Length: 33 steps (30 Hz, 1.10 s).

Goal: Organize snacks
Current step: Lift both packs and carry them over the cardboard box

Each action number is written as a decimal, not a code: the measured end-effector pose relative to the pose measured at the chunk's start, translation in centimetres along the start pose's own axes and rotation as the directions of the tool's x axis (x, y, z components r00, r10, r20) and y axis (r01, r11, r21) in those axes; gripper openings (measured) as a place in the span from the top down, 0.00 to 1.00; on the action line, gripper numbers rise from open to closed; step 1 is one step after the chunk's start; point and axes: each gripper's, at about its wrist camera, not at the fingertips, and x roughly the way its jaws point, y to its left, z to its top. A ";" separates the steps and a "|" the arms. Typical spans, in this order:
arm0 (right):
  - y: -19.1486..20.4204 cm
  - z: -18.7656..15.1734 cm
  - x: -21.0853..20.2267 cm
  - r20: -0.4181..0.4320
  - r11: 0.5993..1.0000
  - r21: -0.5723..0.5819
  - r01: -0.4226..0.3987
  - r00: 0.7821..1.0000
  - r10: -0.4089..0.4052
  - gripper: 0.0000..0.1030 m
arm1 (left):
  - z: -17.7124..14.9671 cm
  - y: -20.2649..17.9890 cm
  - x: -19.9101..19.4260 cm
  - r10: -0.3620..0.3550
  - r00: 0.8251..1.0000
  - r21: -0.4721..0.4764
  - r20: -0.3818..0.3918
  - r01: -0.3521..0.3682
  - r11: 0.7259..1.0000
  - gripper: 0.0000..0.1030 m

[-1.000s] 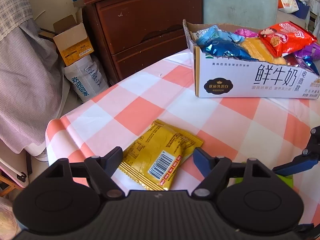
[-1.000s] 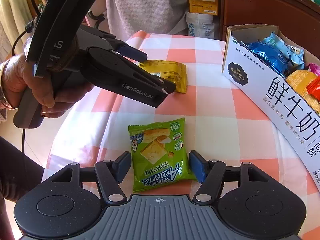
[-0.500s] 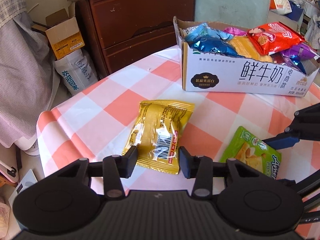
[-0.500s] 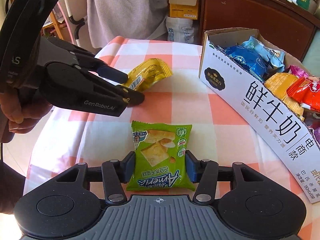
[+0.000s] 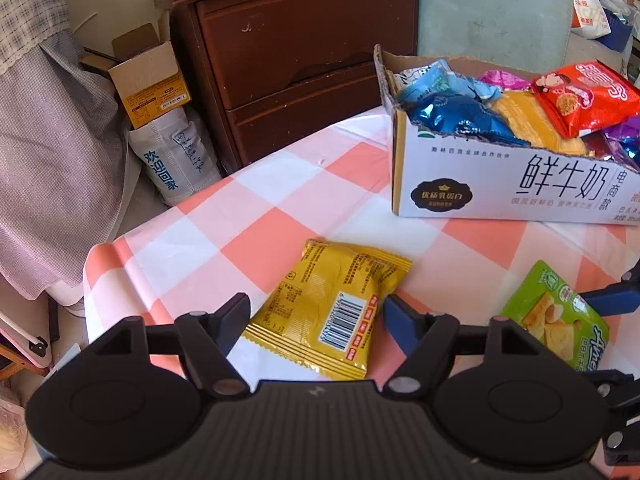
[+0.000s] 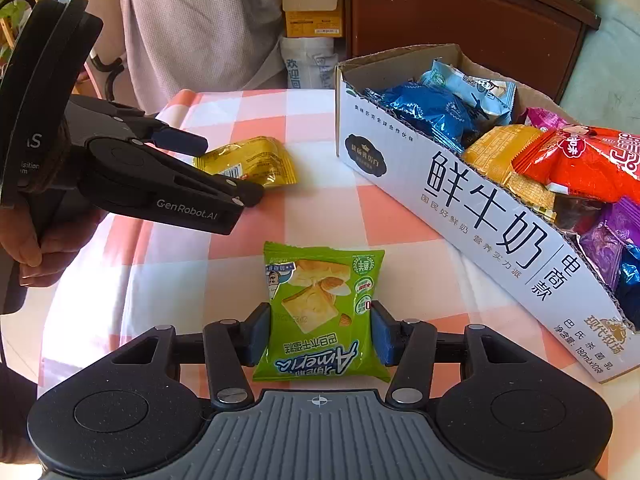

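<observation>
Green snack packet (image 6: 322, 308), glossy, cracker artwork, long axis pointing away along the fingers, clamped in right gripper (image 6: 320, 334); left gripper (image 5: 316, 316) just reopened, straddling the yellow packet (image 5: 328, 308).

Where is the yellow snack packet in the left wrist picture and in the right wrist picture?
Left wrist view: the yellow snack packet lies low in the middle, barcode side up, between the left gripper's open jaws.
Right wrist view: it lies left of centre in the upper half, partly behind the left gripper.
Shared landmark: the white cardboard snack box, to the packet's right in both views.

Checked tablecloth (image 5: 256, 240): snack box (image 5: 500, 184), two packets (image 5: 328, 312).
</observation>
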 end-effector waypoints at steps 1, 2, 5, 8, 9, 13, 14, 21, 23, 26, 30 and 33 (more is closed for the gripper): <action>-0.2 0.0 0.0 -0.003 1.000 0.008 -0.003 1.000 0.003 0.52 | 0.0 0.0 0.2 -0.004 1.000 -0.002 -0.002 0.004 1.000 0.26; -0.3 0.1 0.1 -0.007 1.000 0.017 -0.005 1.000 0.005 0.52 | 0.0 -0.1 0.4 -0.011 1.000 -0.001 -0.007 0.011 1.000 0.26; -0.9 0.1 0.6 -0.014 0.999 0.047 0.006 1.000 -0.005 0.51 | -0.1 -0.3 0.5 -0.027 1.000 -0.007 0.008 0.027 1.000 0.36; -1.5 0.2 0.6 -0.008 0.997 0.078 0.003 1.000 -0.003 0.51 | -0.2 -0.5 0.2 -0.052 0.999 -0.010 0.006 0.052 0.999 0.43; -1.7 0.3 0.7 -0.006 0.996 0.091 0.003 1.000 -0.002 0.51 | -0.4 -0.7 0.0 -0.047 0.999 0.001 0.011 0.047 0.999 0.44; -2.3 0.3 0.7 -0.006 0.994 0.110 0.019 1.000 -0.019 0.51 | -0.9 -1.3 -0.8 -0.018 1.000 0.026 -0.004 0.019 0.999 0.48; -2.3 0.3 0.7 -0.005 0.993 0.114 0.019 1.000 -0.019 0.51 | -1.2 -1.5 -1.1 -0.005 1.000 0.033 -0.008 0.005 0.999 0.48; -2.3 0.5 0.1 0.018 0.993 0.118 0.025 0.999 -0.027 0.52 | -2.1 -2.0 -3.0 0.050 0.999 0.019 -0.016 -0.050 0.999 0.48; -2.2 0.5 -0.3 0.031 0.993 0.118 0.021 0.999 -0.025 0.52 | -2.3 -2.2 -3.6 0.060 0.998 0.009 -0.016 -0.060 0.998 0.48; -2.2 0.6 -0.9 0.053 0.993 0.111 0.029 0.998 -0.036 0.52 | -2.6 -2.9 -4.3 0.084 0.996 0.021 -0.013 -0.084 0.996 0.48; -2.2 0.7 -1.7 0.081 0.994 0.108 0.031 0.996 -0.039 0.52 | -2.6 -3.9 -5.3 0.104 0.994 0.043 0.011 -0.105 0.994 0.48; -2.2 0.8 -2.4 0.104 0.994 0.103 0.042 0.993 -0.053 0.52 | -2.2 -4.2 -5.8 0.105 0.994 0.045 0.023 -0.106 0.993 0.48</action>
